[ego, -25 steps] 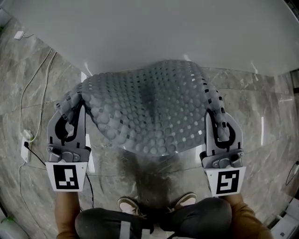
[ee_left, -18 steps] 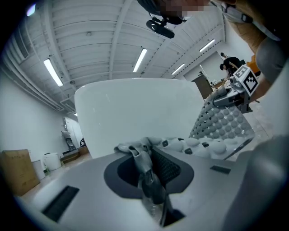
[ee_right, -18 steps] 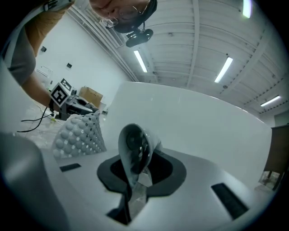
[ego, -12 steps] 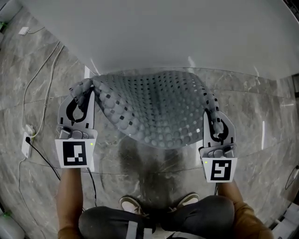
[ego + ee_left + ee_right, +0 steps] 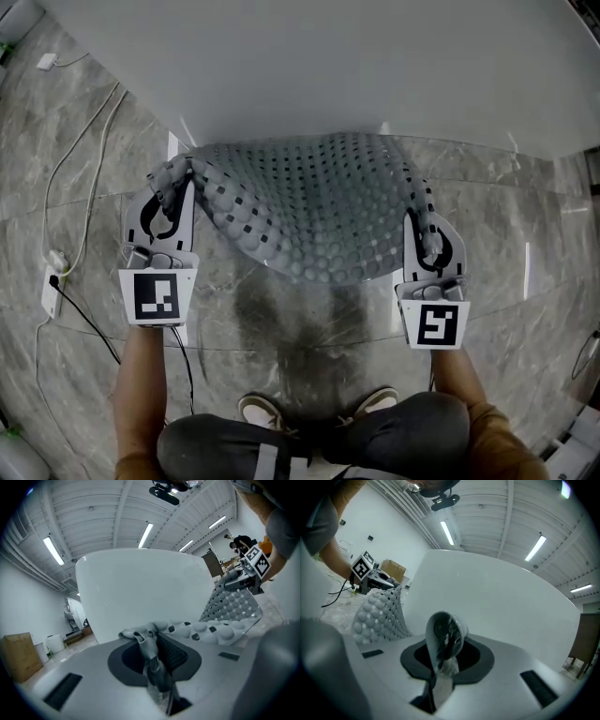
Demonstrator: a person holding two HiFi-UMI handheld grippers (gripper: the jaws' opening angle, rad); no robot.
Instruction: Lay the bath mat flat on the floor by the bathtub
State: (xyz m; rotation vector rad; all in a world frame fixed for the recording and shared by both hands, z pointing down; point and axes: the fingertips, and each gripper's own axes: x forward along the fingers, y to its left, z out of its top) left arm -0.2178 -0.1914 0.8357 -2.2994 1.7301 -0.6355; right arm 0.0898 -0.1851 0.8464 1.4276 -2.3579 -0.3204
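A grey bath mat (image 5: 309, 211) studded with round bumps and small holes hangs stretched between my two grippers, sagging in the middle above the marble floor (image 5: 525, 216), right in front of the white bathtub (image 5: 309, 66). My left gripper (image 5: 171, 192) is shut on the mat's left corner (image 5: 145, 637), which bunches between the jaws. At the right, my right gripper (image 5: 424, 225) pinches the other corner (image 5: 443, 634), which curls up out of the jaws. Both gripper views face the tub wall (image 5: 140, 592).
White and black cables (image 5: 70, 169) run over the floor at the left to a plug block (image 5: 52, 281). The person's shoes (image 5: 314, 408) and knees are at the bottom edge. A pale bottle (image 5: 14, 455) sits at the bottom left corner.
Both grippers have carried the mat a little forward toward the tub. The mat has spread wider and flatter, and its sagging front edge sits farther from the shoes.
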